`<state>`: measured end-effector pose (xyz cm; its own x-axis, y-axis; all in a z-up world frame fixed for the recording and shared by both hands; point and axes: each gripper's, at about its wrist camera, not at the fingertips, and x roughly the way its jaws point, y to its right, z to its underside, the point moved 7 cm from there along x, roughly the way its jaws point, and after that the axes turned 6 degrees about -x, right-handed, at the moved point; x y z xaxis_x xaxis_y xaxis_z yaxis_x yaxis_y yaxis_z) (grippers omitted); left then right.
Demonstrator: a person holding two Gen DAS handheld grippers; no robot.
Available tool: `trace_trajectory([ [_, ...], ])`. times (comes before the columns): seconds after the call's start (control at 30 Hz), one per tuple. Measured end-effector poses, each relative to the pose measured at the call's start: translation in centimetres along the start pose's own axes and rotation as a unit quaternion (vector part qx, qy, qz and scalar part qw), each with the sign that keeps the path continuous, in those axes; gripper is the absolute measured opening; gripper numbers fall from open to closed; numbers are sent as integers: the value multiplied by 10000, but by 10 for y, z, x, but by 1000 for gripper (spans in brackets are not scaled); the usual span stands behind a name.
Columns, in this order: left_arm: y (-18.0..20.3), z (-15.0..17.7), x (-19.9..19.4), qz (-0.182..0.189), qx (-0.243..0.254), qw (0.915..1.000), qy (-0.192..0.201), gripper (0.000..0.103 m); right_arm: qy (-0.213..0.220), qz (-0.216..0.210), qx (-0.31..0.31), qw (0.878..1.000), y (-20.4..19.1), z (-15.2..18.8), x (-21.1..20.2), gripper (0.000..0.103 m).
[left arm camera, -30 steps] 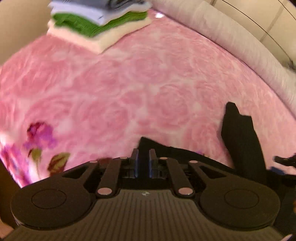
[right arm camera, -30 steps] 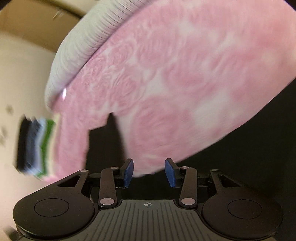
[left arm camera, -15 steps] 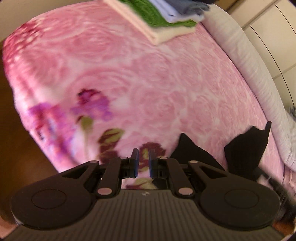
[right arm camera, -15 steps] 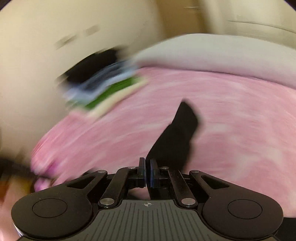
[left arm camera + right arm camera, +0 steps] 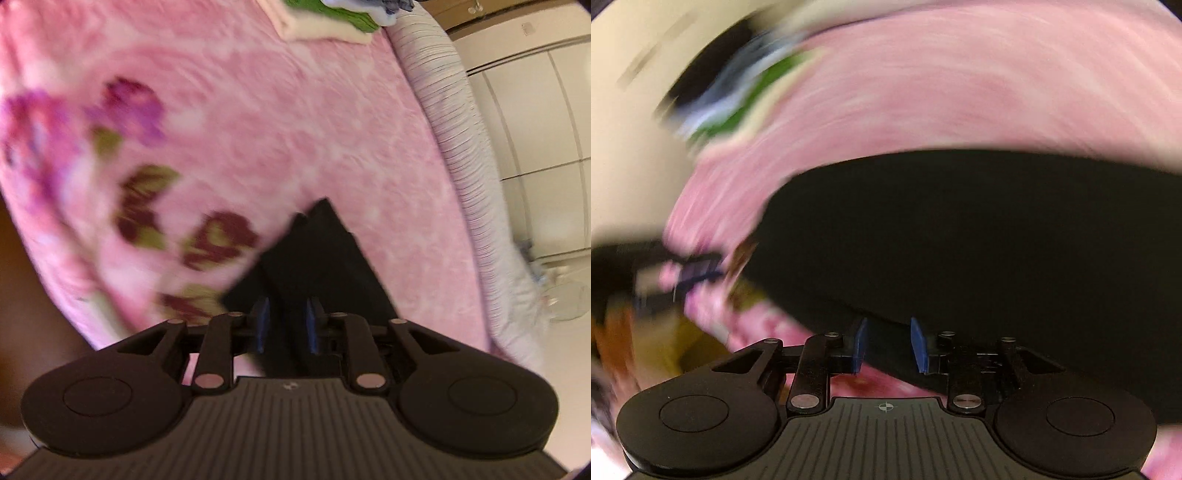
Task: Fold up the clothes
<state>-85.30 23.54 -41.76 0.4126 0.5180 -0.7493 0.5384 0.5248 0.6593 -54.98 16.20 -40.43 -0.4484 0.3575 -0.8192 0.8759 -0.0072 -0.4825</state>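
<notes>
Two views are given. In the left wrist view, the left tool is seen with its jaws opening, a narrow gap between the blue pads; half a second earlier they were almost closed. The black garment lies on the pink flowered blanket of the bed, its cloth showing in the gap, but no pinch can be made out. The stack of folded clothes has slid to the top edge, beside the grey striped bolster.

In the right wrist view, heavily blurred, the right tool is seen with its jaws opening; before, they were pressed together. The black garment now fills the middle, its edge between the pads, seemingly ungripped. The left tool is glimpsed at left.
</notes>
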Motion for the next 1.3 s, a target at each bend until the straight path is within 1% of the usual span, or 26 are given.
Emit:
trace_trajectory([
  [0.03,0,-1,6,31,-101,9999,11,21,98,-129,719,9973,19,5,-5,30],
  [0.07,-1,-2,11,52,-203,9998,19,22,202,-287,1451,9888,39,10,-10,30],
  [0.1,-2,-3,15,62,-309,9995,30,22,305,-443,2175,9746,58,15,-14,30],
  [0.17,-3,-4,21,76,-480,9988,67,23,538,-745,3481,9329,92,26,-22,30],
  [0.2,-4,-4,23,106,-548,9984,79,24,675,-889,4042,9078,106,33,-24,30],
  [0.23,-3,-5,25,141,-604,9980,84,25,807,-1010,4427,8873,115,39,-26,30],
  [0.27,-3,-4,27,165,-659,9977,87,26,908,-1114,4706,8706,121,43,-27,30],
  [0.3,-4,-4,28,196,-721,9972,89,27,989,-1195,4910,8572,126,46,-27,30],
  [0.33,-5,-4,30,221,-797,9965,91,27,1044,-1266,5015,8494,129,47,-26,30],
  [0.37,-7,-3,32,238,-917,9955,90,27,1059,-1263,5063,8464,130,47,-23,30],
  [0.4,-10,-2,34,257,-1066,9939,87,27,1067,-1246,5103,8442,132,47,-21,30],
  [0.47,-17,1,35,328,-1447,9889,65,27,1069,-1056,5188,8416,137,47,-16,30],
  [0.53,-23,6,34,405,-1765,9834,77,27,1057,-1078,5325,8329,138,47,-13,30],
  [0.57,-24,7,32,411,-1777,9831,120,28,1040,-1097,5361,8305,139,46,-13,30],
  [0.67,-22,8,33,315,-1576,9868,184,28,987,-991,5221,8413,138,46,-16,30],
  [0.73,-20,5,37,334,-1462,9885,208,28,1030,-976,5244,8395,143,46,-18,31],
  [0.8,-16,1,42,324,-1247,9913,273,24,1135,-961,5291,8354,150,44,-18,31],
  [0.87,-11,-1,44,245,-885,9951,360,0,1252,-921,5235,8377,155,38,-15,30],
  [0.9,-7,-1,42,219,-666,9967,413,0,1299,-830,5131,8444,156,34,-15,13],
  [0.93,-4,-1,40,192,-447,9977,466,0,1323,-718,4969,8547,155,30,-16,1],
  [1.0,3,0,26,332,-124,9975,607,0,1391,-660,4612,8739,146,23,-20,1],
  [1.07,6,3,11,385,153,9966,714,0,1403,-640,4389,8852,139,21,-28,1],
  [1.13,6,8,-1,387,395,9957,739,0,1371,-661,4306,8896,134,24,-31,1],
  [1.2,0,13,-3,269,593,9955,690,0,1313,-635,4281,8919,133,26,-29,1],
  [1.23,-3,14,-1,192,640,9956,656,0,1281,-616,4275,8928,137,27,-32,1],
  [1.3,-9,15,4,164,604,9961,629,0,1228,-579,4296,8928,139,35,-29,1],
])
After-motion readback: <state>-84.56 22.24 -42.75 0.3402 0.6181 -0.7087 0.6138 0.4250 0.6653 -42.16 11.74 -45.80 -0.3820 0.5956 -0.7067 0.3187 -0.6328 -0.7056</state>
